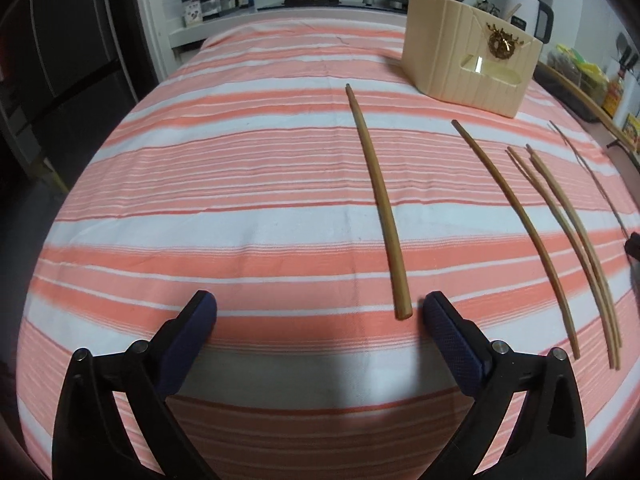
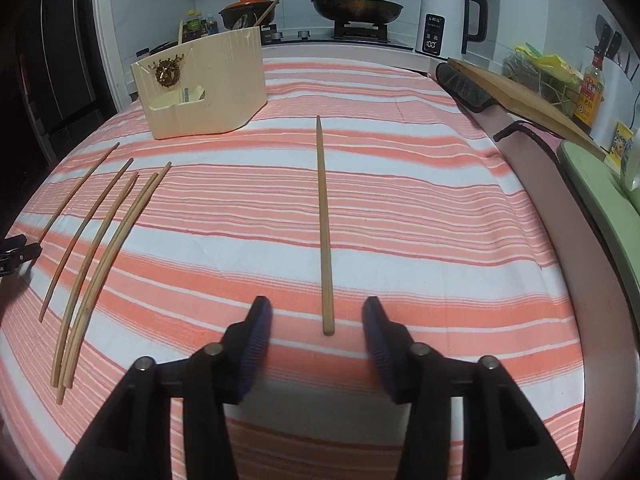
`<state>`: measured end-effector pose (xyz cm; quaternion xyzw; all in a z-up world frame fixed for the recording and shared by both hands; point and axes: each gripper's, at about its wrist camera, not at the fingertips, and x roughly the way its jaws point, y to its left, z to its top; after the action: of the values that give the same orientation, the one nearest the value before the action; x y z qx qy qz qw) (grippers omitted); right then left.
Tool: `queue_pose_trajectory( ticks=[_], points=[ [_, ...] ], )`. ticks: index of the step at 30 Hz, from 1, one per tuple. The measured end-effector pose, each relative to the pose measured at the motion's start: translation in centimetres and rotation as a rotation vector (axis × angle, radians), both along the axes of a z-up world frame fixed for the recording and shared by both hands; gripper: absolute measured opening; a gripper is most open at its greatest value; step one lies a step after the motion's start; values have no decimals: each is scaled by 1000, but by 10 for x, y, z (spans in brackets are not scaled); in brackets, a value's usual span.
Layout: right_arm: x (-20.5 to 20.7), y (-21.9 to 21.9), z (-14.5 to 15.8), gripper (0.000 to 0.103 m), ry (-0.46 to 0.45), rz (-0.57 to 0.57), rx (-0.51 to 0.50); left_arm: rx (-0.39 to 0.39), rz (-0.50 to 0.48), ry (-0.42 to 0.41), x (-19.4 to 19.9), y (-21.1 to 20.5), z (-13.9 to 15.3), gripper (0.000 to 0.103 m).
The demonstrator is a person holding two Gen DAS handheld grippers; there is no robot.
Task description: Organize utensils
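We've got both claws empty: left claw [image 1: 320,312] wide, right claw [image 2: 318,316] half-wide. 6 chopsticks [image 2: 325,224] lie on the bench [image 2: 400,208]; the holder [image 2: 204,84] awaits most.

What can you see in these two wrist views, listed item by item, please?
chopsticks: five, light wood, fanned on the cloth's left side
lone chopstick: one, light wood, mid-cloth, ahead of the right gripper
utensil holder: one, beige, far left of the cloth
tablecloth: one, coral and white stripes, covering the table
kettle: one, white, back counter
pan: one, dark, lidded, on the hob
clay pot: one, dark with orange lid, on the hob
cutting board: one, wooden, right edge
left gripper: black, blue pads, open, empty
right gripper: black, blue pads, open, empty
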<state>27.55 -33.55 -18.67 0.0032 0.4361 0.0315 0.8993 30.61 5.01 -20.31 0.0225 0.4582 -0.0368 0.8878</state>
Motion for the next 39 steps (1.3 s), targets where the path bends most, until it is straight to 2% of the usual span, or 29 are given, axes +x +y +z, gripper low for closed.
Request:
queue_pose_trajectory(
  ticks=[6,12,20,26,29,30,31,33,34,35,39],
  points=[
    [-10,-14,1,55,2,-15,34,-2,13,-4,-1,0,0,103],
    [-9,0,0,58,5,18,-34,-3,13,0,0,1,0,103],
    [-9,-4,-1,58,7,19,-16,10,0,2,-6,-7,1,102],
    [-9,-6,0,58,5,18,8,3,-52,-36,-10,-27,6,73],
    [-8,-3,0,58,5,23,-1,-1,-78,-52,-14,-33,7,53],
    [-7,-1,0,57,5,31,-7,4,-89,-58,-15,-36,8,43],
    [-6,2,0,55,5,43,-12,10,-100,-63,-16,-40,8,28],
    [-3,7,1,34,-1,53,-20,6,-120,-67,-17,-44,9,7],
    [-1,7,1,16,-2,41,-23,12,-119,-70,-17,-45,10,6],
    [2,6,1,6,0,26,-15,8,-118,-72,-16,-44,11,5],
    [2,2,13,6,-33,-1,11,-22,-111,-102,-21,-36,24,4]
  ],
)
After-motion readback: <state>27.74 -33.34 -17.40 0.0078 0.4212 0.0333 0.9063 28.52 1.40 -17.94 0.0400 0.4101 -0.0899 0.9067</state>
